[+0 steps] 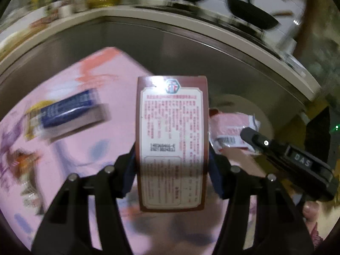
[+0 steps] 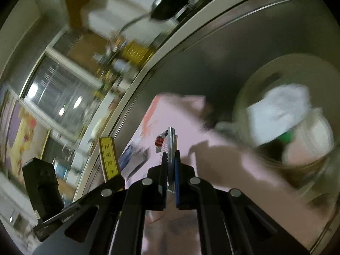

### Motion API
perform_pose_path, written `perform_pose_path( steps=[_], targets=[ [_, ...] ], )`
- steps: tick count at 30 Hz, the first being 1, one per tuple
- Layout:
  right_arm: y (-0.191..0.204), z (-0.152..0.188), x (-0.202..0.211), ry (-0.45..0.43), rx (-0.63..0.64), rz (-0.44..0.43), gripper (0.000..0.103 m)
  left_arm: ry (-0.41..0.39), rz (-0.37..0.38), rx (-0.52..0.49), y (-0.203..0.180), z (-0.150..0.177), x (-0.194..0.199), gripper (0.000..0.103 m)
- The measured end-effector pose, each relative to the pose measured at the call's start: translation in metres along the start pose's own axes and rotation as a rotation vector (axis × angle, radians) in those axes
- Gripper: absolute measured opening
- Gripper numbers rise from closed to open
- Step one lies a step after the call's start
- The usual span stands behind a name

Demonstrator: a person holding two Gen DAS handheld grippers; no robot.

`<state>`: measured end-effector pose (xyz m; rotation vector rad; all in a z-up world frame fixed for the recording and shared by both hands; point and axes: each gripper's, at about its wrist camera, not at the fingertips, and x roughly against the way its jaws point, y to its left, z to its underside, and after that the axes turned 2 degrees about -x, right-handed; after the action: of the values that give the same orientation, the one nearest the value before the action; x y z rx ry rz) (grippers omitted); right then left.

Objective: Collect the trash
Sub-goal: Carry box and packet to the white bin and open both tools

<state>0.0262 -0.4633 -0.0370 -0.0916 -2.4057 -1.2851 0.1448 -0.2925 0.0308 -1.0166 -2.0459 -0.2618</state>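
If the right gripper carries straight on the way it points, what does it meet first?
Probably the pink patterned mat, directly ahead beyond the thin silver wrapper clamped in the right gripper. The round bin sits off right; depth is unclear.

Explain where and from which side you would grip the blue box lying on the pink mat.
Judging from the left wrist view, grip the blue box across its two long sides near the middle, coming from above. It lies flat on the pink mat, elongated, so the short width likely suits the fingers. Blur hides finer detail.

Glossy cardboard box (image 1: 172,142), foil wrapper (image 2: 171,146)
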Motion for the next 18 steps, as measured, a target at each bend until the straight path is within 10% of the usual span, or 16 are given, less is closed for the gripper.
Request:
perform_pose_path(
  steps=[9, 16, 18],
  targets=[
    [-0.066, -0.055, 0.078, -0.253, 0.017, 0.247, 0.003, 0.104, 0.226, -0.121, -0.107, -0.055, -0.087, 0.057],
    [-0.103, -0.073, 0.065, -0.241, 0.009, 0.333, 0.003, 0.164, 0.251, -0.118, -0.142, -0.061, -0.137, 0.058],
    [-0.108, -0.075, 0.056, -0.228, 0.015, 0.344, 0.006, 0.206, 0.258, -0.096, -0.147, -0.06, -0.16, 0.074]
  ],
)
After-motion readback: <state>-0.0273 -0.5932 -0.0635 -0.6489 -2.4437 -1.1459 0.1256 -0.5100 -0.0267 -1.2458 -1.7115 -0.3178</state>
